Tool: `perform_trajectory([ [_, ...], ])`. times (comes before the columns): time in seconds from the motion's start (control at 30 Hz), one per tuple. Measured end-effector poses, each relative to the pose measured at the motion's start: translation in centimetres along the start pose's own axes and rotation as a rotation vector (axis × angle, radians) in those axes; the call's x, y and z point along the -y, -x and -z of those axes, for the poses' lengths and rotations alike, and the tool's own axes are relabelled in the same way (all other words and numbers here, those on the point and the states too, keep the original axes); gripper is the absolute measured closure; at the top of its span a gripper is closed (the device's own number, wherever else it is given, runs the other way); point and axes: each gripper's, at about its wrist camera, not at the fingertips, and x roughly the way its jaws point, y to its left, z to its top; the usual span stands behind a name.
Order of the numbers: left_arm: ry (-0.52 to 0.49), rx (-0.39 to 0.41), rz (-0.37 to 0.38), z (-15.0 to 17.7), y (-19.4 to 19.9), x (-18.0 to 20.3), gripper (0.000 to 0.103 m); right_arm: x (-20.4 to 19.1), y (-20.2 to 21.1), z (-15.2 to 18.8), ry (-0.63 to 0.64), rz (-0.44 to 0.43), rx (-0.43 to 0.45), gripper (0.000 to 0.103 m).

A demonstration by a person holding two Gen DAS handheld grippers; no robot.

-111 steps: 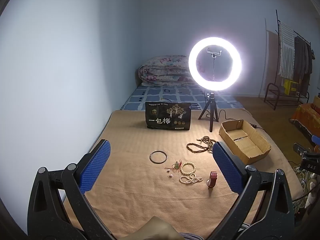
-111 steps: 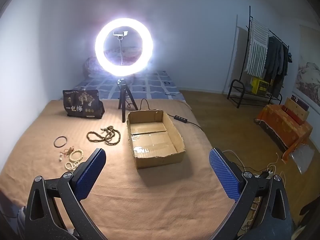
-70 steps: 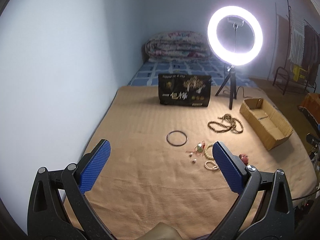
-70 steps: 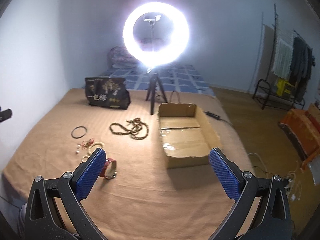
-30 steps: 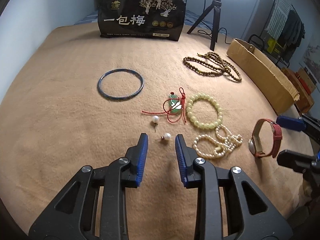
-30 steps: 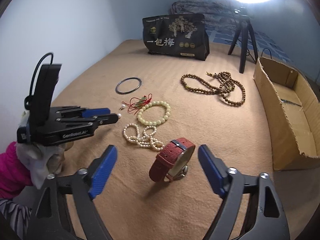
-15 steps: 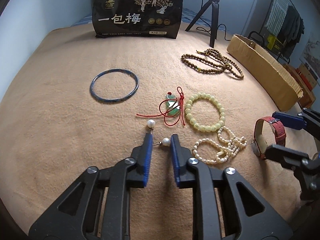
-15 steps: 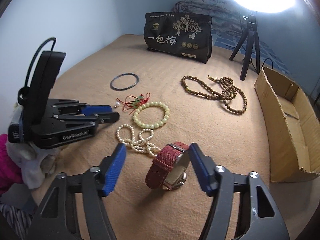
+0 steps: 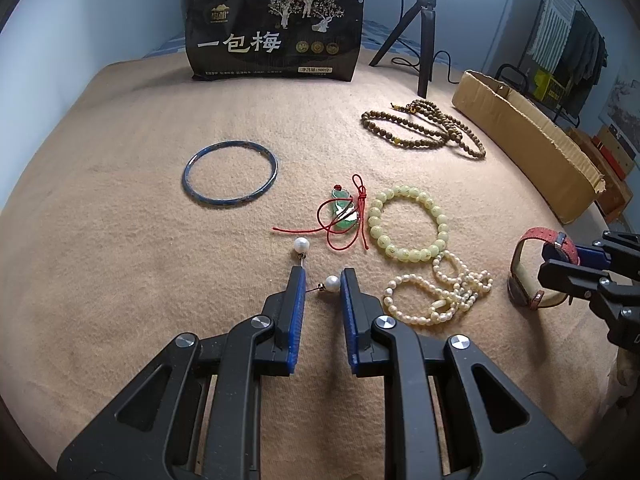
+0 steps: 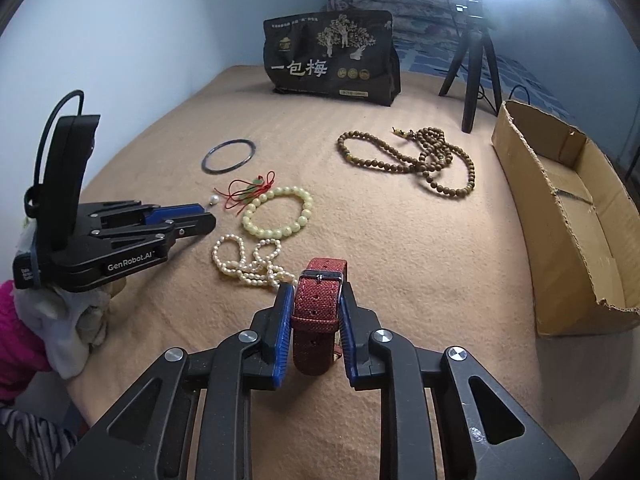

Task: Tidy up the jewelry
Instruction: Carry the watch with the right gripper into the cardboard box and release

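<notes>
Clamped between the blue pads of the right hand-held gripper [image 10: 312, 312], low in the centre of the right wrist view, is a red woven-strap wristwatch [image 10: 318, 304], the jaws closing on its band. In the left wrist view, low centre, a small white pearl earring [image 9: 331, 282] is pinched between the nearly closed pads of the left hand-held gripper [image 9: 322, 292], its thin post reaching to the left pad and the pearl against the right one. A second white pearl earring [image 9: 301, 245] lies just above the left pad's tip on the tan blanket [image 9: 120, 260].

Right of the earrings a tangled strand of small cream pearls [image 9: 436, 292] is seen, and above it a pale yellow-green beaded bracelet [image 9: 408, 224]. Beside that bracelet, to the left, a green pendant on a red cord [image 9: 342, 212] is laid. A thin dark-blue bangle [image 9: 229, 179] lies further left, well apart. A long brown wooden bead necklace [image 9: 428, 128] is coiled at the upper right, near an open cardboard box [image 9: 528, 148] along the right edge. A black printed bag [image 9: 276, 28] stands at the top, with a black tripod [image 9: 424, 32] beside it.

At the left edge of the right wrist view, the left hand-held gripper is held by a white-gloved hand [image 10: 68, 320] with a pink sleeve [image 10: 16, 348].
</notes>
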Motion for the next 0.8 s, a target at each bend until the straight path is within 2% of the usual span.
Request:
perform_trajectory([
  [0.43,0.001,0.038,0.011,-0.4,2.5,0.7,0.086,0.2,2.6,-0.9,0.003,0.007,0.078,0.084],
  [0.8,-0.058,0.108,0.068,-3.8,4.5,4.8,0.086,4.4,7.6,-1.5,-0.041,0.088,0.179,0.084],
])
